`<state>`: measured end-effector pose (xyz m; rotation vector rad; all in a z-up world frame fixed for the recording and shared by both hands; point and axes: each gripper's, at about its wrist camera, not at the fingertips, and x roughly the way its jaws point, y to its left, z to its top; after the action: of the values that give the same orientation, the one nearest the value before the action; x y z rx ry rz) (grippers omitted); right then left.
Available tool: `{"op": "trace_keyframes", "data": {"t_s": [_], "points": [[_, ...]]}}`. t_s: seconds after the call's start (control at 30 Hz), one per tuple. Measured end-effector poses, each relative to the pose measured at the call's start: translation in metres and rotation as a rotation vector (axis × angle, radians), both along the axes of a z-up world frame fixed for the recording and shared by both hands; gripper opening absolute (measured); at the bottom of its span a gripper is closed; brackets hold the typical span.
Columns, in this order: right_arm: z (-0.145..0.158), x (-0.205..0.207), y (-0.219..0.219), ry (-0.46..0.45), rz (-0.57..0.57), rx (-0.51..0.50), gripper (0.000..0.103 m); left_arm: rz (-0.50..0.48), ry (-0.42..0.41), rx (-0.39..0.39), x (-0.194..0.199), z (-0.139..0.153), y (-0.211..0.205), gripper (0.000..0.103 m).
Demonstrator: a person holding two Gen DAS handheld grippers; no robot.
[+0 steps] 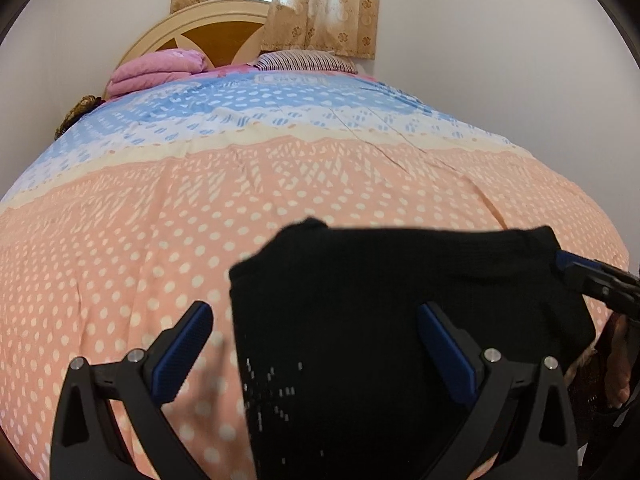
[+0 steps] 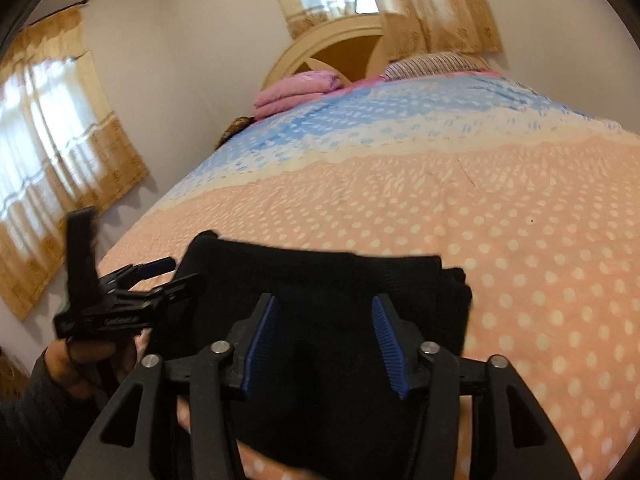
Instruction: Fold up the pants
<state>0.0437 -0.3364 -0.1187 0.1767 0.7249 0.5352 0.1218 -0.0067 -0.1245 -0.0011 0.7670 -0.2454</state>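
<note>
The black pants [image 1: 392,300] lie folded into a compact block on the near end of the bed [image 1: 280,184], their far edge running crosswise (the long axis is hard to judge). The left gripper [image 1: 316,344] stands wide open over their left edge; the right gripper [image 2: 326,340] is parted above them, gripping nothing. A dotted peach-and-blue bedspread [image 2: 520,220] covers the bed; pillows [image 1: 160,70], a headboard [image 1: 208,32] and curtains [image 1: 320,4] lie beyond.
</note>
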Motion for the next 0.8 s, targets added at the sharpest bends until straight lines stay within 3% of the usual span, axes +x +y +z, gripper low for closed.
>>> {"op": "trace_keyframes", "data": {"t_s": [0.1, 0.37, 0.6, 0.8], "points": [[-0.016, -0.006, -0.005, 0.027, -0.012, -0.06, 0.057, 0.0, 0.013, -0.006, 0.0, -0.007, -0.001, 0.103], [-0.025, -0.015, 0.001, -0.039, 0.008, -0.133, 0.057, 0.003, 0.042, -0.048, 0.003, -0.019, 0.0, 0.103], [-0.008, -0.02, -0.024, -0.037, -0.054, -0.036, 0.058, -0.011, 0.024, -0.034, -0.012, -0.012, 0.005, 0.103], [-0.019, -0.014, -0.048, 0.035, -0.102, 0.007, 0.063, -0.006, -0.003, -0.079, -0.019, -0.011, 0.02, 0.103]]}}
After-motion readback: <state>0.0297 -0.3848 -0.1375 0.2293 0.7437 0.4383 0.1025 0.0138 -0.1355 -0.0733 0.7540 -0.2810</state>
